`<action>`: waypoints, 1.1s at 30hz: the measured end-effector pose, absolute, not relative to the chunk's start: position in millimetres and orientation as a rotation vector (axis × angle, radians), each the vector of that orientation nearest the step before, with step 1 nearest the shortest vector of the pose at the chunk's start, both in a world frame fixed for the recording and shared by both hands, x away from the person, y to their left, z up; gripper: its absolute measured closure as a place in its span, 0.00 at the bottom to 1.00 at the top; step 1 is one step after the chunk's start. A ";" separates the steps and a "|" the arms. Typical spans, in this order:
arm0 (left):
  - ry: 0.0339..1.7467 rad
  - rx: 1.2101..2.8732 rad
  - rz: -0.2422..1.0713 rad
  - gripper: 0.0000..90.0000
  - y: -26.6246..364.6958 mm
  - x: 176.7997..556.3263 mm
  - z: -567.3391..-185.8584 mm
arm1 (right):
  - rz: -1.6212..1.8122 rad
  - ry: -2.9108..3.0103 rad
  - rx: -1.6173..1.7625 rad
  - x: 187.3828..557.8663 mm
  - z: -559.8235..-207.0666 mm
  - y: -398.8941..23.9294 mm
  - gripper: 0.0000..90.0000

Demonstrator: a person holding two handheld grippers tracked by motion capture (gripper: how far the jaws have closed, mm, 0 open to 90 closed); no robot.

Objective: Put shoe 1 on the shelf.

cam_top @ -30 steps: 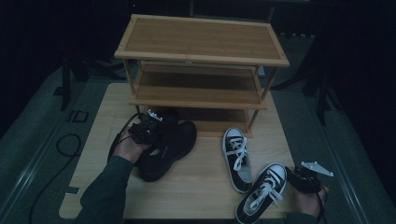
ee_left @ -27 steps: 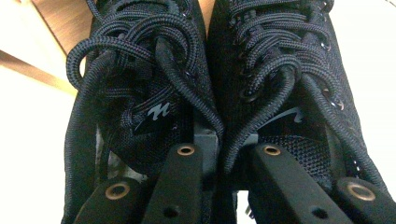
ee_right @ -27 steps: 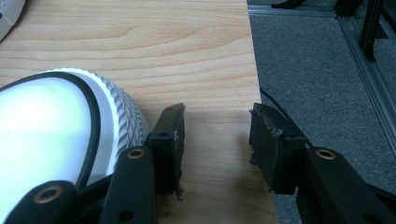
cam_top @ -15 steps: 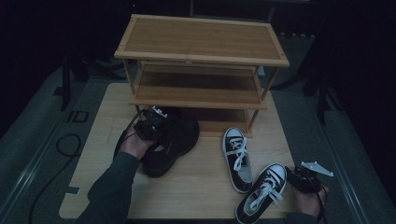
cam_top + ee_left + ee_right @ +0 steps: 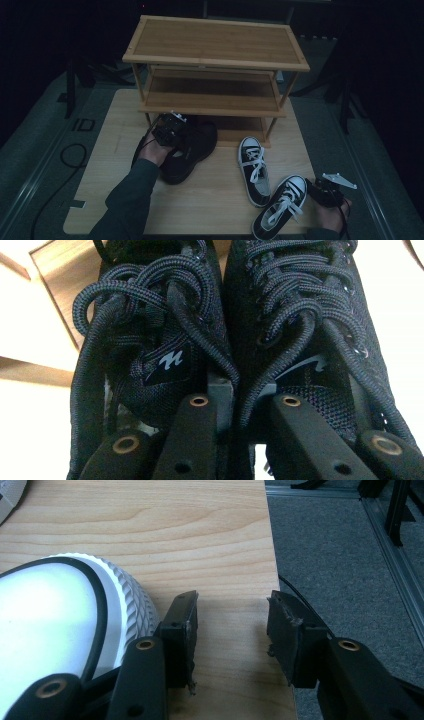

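Your left gripper is clamped on the pair of black mesh lace-up shoes, pinching their inner collars together. Over the last second you've slid them across the light wooden table toward the bottom tier of the bamboo three-shelf rack, so they're nearly in. Your right gripper sits released beside the black-and-white canvas sneaker, gripping nothing.

Black shoes, black-and-white sneakers
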State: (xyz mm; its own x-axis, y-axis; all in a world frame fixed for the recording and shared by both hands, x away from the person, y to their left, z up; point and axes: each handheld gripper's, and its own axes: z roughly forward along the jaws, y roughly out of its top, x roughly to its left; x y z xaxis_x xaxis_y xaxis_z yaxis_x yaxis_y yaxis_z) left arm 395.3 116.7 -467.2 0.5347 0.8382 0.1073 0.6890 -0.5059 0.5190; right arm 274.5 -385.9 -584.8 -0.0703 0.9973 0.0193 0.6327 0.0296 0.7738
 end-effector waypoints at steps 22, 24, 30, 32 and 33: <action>1.369 2.284 0.576 0.95 87.5 418.9 -477.1 | 0.854 1.761 1.655 274.7 -584.8 -385.8 0.61; 1.371 2.281 0.581 0.95 84.8 419.5 -477.3 | 0.854 1.761 1.655 274.7 -584.8 -385.8 0.61; 1.403 2.265 0.600 0.95 78.6 421.6 -477.9 | 0.853 1.761 1.655 274.7 -584.8 -385.8 0.61; 1.420 2.250 0.608 0.95 76.4 422.6 -478.6 | 0.853 1.761 1.655 274.7 -584.8 -385.8 0.61; 1.434 2.234 0.613 0.95 75.3 422.7 -479.4 | 0.854 1.761 1.655 274.7 -584.8 -385.7 0.61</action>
State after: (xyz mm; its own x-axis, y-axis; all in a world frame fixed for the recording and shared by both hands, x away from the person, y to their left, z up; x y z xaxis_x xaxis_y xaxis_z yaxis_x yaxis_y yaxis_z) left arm 422.7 75.3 -479.4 0.3730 0.9172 0.1402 0.7348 -0.3843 0.5590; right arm 274.7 -385.7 -584.8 -0.0710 0.9973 0.0192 0.6329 0.0301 0.7737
